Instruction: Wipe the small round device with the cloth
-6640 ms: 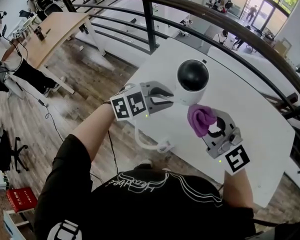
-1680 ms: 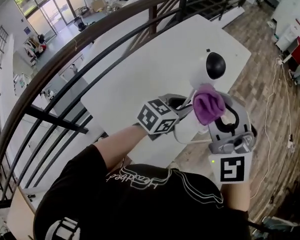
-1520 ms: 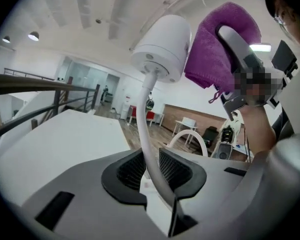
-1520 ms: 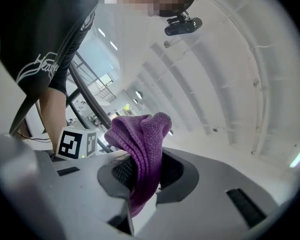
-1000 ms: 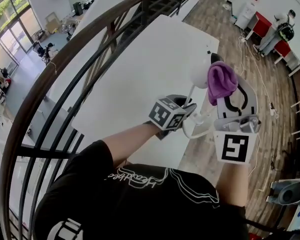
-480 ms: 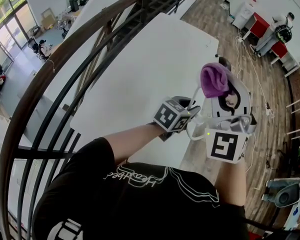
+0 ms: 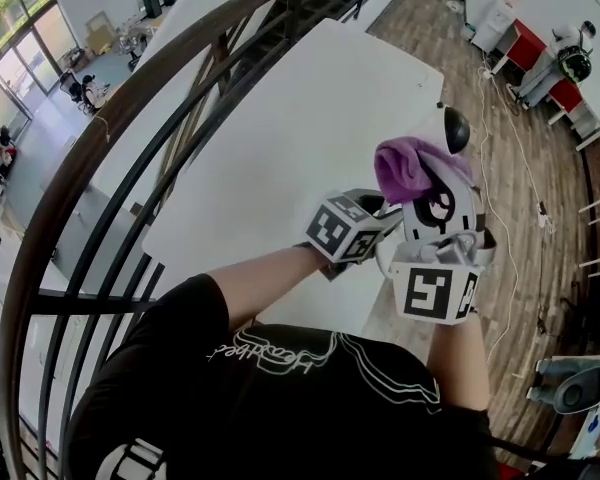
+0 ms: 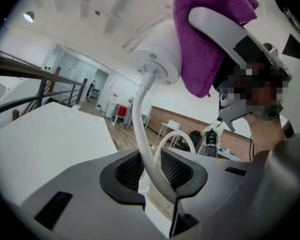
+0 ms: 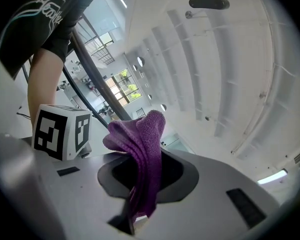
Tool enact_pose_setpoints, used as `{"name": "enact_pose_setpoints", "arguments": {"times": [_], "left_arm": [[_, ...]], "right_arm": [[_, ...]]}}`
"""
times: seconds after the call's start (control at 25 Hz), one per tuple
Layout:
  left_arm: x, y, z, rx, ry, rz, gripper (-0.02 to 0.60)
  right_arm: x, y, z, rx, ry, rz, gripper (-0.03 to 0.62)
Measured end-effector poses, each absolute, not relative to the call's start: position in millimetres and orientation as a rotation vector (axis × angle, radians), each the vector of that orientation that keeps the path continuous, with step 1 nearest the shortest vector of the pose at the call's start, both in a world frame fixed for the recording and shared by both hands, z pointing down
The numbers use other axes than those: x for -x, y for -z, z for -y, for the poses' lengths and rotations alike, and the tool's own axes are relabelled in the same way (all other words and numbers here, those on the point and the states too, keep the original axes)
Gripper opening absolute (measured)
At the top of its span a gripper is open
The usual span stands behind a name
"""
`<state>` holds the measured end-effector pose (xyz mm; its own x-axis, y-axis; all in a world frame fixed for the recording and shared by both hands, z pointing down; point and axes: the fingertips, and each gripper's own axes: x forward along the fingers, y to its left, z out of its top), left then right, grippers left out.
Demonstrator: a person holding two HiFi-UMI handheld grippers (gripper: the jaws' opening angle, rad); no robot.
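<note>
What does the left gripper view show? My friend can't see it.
A purple cloth, pinched in the right gripper, presses against a small round white device. Its white cable curves down into the left gripper, whose jaws grip it. A white table lies behind.

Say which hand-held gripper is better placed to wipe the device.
Right, probably: the right hand-held gripper holds the cloth against the device; the left hand-held gripper grips its cable.
</note>
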<state>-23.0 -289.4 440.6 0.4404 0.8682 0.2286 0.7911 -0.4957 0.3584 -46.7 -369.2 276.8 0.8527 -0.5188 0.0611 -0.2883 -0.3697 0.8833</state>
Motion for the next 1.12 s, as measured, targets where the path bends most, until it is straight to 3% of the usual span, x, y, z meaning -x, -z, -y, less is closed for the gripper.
{"name": "enact_pose_setpoints", "arguments": {"times": [0.6, 1.12], "left_arm": [[25, -437, 291, -2.389, -0.469, -1.479, 0.097], [28, -416, 344, -2.507, -0.334, -1.304, 0.156]], "right_arm": [[58, -311, 374, -2.187, 0.233, 0.907, 0.058], [109, -293, 328, -2.535, 0.171, 1.147, 0.058]]}}
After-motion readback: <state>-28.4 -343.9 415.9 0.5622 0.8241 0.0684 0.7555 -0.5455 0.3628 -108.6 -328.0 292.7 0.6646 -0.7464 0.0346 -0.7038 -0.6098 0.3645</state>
